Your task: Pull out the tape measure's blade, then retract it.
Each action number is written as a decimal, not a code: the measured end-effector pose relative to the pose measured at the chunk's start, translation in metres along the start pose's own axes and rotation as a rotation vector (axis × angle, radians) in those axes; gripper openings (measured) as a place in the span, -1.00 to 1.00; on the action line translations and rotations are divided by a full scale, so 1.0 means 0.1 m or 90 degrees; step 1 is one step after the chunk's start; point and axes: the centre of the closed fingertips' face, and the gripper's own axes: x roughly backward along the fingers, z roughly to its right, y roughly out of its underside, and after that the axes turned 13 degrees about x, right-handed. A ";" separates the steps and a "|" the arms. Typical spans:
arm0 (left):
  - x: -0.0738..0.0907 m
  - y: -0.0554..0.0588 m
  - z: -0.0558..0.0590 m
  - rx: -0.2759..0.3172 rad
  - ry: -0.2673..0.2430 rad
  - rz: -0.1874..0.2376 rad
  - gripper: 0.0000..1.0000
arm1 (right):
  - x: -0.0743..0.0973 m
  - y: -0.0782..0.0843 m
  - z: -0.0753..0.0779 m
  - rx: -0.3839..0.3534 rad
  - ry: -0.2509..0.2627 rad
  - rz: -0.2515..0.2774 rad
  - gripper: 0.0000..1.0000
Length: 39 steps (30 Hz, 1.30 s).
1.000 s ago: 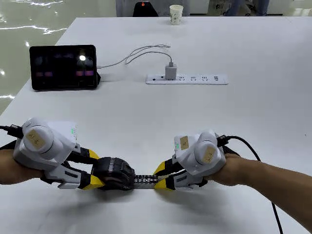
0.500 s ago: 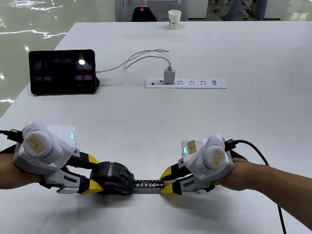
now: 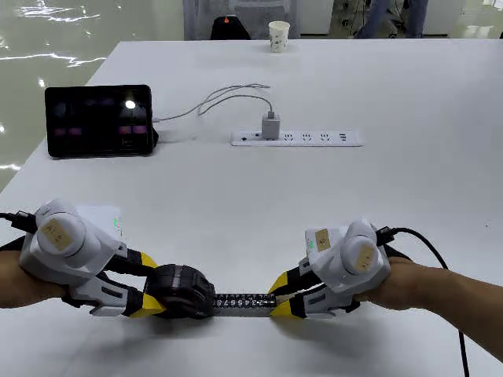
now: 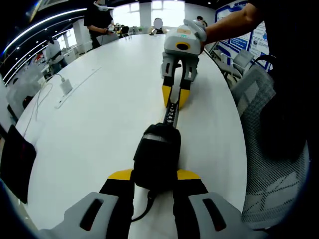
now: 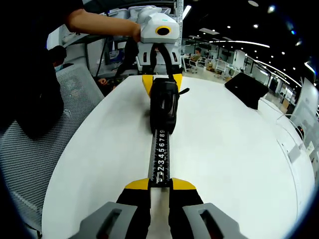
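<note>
Black tape measure case (image 3: 185, 289) sits pinched in our left gripper (image 3: 151, 284), and just beside that case our right gripper (image 3: 281, 298) clamps its pulled-out blade (image 3: 240, 301).

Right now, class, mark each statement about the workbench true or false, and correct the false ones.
1. The left gripper clamps the tape measure's case. True.
2. The blade is fully retracted. False: a stretch of it spans from the case to the right gripper, which is shut on its end.
3. A charger sits plugged into the power strip. True.
4. The paper cup stands beside the tablet. False: the cup is at the far edge of the table, the tablet nearer, at the left.
</note>
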 end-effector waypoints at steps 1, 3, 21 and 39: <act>0.00 0.00 0.00 0.000 0.000 0.000 -0.53 | 0.02 0.01 -0.01 -0.001 0.000 -0.001 -0.82; 0.00 0.00 0.00 0.000 0.001 0.000 -0.53 | 0.04 0.03 -0.02 -0.001 0.000 -0.001 -0.82; 0.00 0.00 0.01 0.000 0.001 -0.006 -0.52 | 0.28 0.25 -0.08 -0.013 0.006 -0.015 -0.82; -0.01 0.01 -0.01 0.006 -0.002 -0.006 -0.52 | 0.48 0.43 -0.11 -0.021 0.009 -0.032 -0.82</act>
